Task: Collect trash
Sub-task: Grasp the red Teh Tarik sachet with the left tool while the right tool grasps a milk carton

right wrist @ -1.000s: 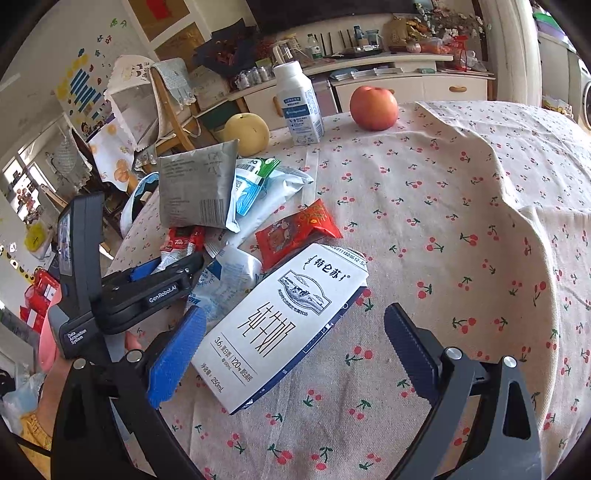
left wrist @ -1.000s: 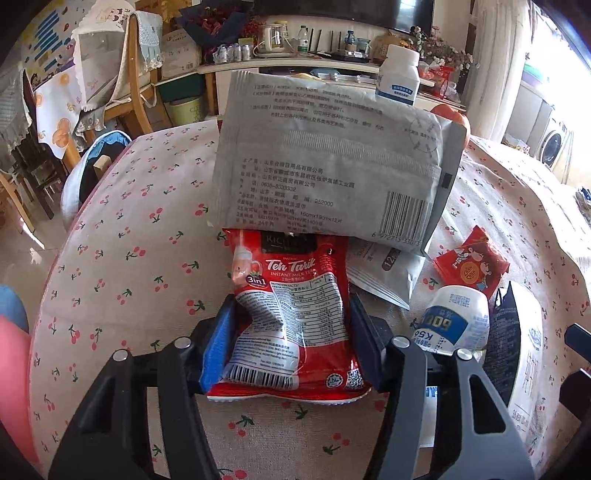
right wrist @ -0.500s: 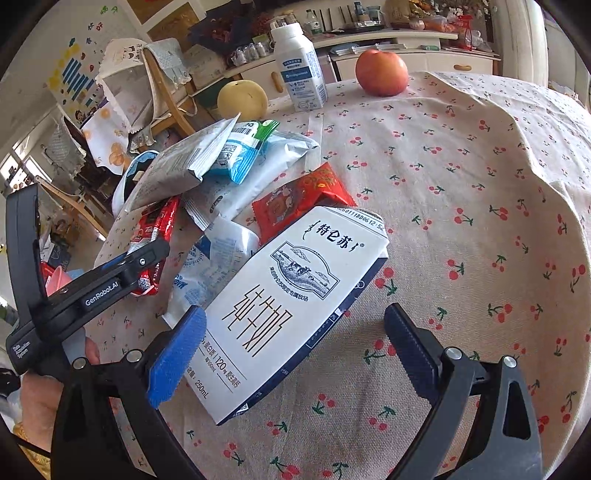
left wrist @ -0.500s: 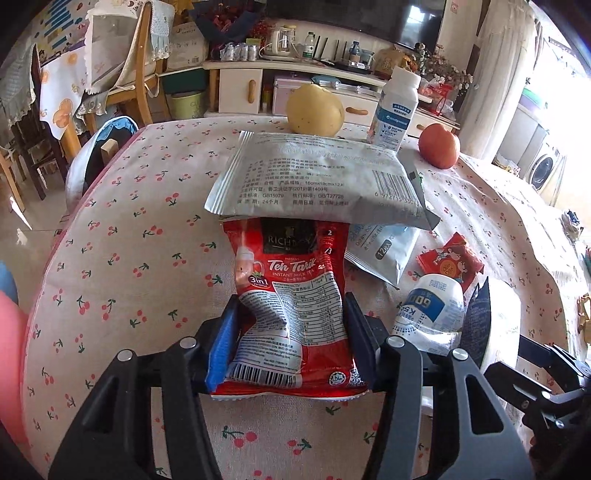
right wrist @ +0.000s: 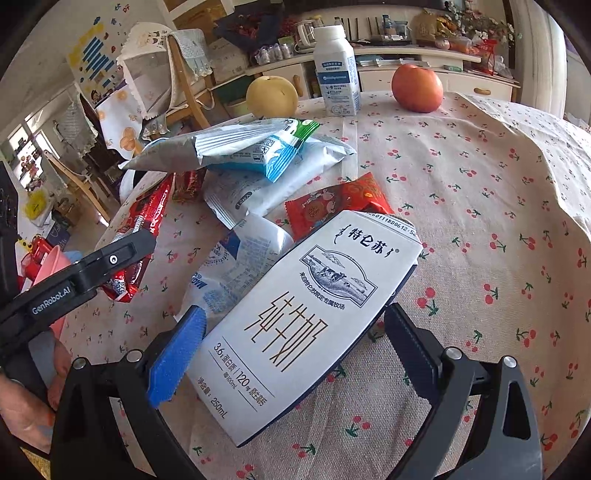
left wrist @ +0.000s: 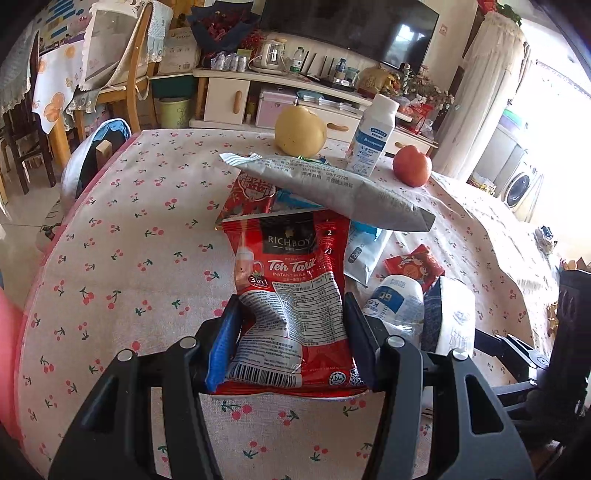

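Home living room: television (left wrist: pixel 373 33) over cabinet (left wrist: pixel 236 98), wooden chair (left wrist: pixel 125 81), cherry-print tablecloth (left wrist: pixel 122 236), washing machine (left wrist: pixel 521 184).

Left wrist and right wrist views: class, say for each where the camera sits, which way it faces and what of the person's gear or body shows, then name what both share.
Left wrist: on the left gripper, angled down across the table; its fingers clamp the red tea sachet.
Right wrist: on the right gripper, angled down; open fingers straddle the milk carton; a hand shows.
Shared: pear, bottle, apple, grey pouch.
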Demonstrator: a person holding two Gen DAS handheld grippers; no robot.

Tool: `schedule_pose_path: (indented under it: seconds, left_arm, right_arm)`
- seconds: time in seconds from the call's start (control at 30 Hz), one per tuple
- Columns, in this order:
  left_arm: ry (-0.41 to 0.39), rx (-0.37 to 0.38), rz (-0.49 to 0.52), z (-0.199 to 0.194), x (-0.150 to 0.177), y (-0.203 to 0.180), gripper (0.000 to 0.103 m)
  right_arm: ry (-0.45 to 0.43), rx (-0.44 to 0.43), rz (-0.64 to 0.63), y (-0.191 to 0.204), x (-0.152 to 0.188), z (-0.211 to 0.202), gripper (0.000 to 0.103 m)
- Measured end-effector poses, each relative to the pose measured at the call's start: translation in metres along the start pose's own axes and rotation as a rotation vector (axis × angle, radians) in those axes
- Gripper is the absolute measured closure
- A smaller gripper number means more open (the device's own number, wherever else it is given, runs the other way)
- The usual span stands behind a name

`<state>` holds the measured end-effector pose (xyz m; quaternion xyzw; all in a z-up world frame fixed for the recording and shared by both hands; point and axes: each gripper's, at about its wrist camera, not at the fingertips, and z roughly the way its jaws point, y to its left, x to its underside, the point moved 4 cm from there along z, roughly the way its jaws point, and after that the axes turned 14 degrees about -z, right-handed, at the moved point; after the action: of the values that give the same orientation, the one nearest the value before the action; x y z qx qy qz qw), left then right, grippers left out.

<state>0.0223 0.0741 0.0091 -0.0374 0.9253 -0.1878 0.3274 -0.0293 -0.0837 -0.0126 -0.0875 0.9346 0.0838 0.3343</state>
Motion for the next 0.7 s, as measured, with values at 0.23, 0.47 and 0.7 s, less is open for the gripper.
schedule_pose_path:
  seconds: [0.23, 0.47, 0.7]
  left_arm:
    - [-0.029, 0.073, -0.001, -0.015, 0.001, -0.001, 0.047]
    - [-0.039, 0.097, -0.019, -0.019, -0.003, 0.005, 0.047]
    - [-0.024, 0.091, -0.025, -0.015, -0.001, 0.011, 0.047]
  right_arm:
    - [-0.006, 0.056, -0.086, 0.005, -0.003, -0.005, 0.026]
    - [-0.009, 0.056, -0.063, 0.000, -0.002, -0.008, 0.033]
    - [0.027, 0.091, -0.003, -0.007, 0.004, 0.002, 0.014]
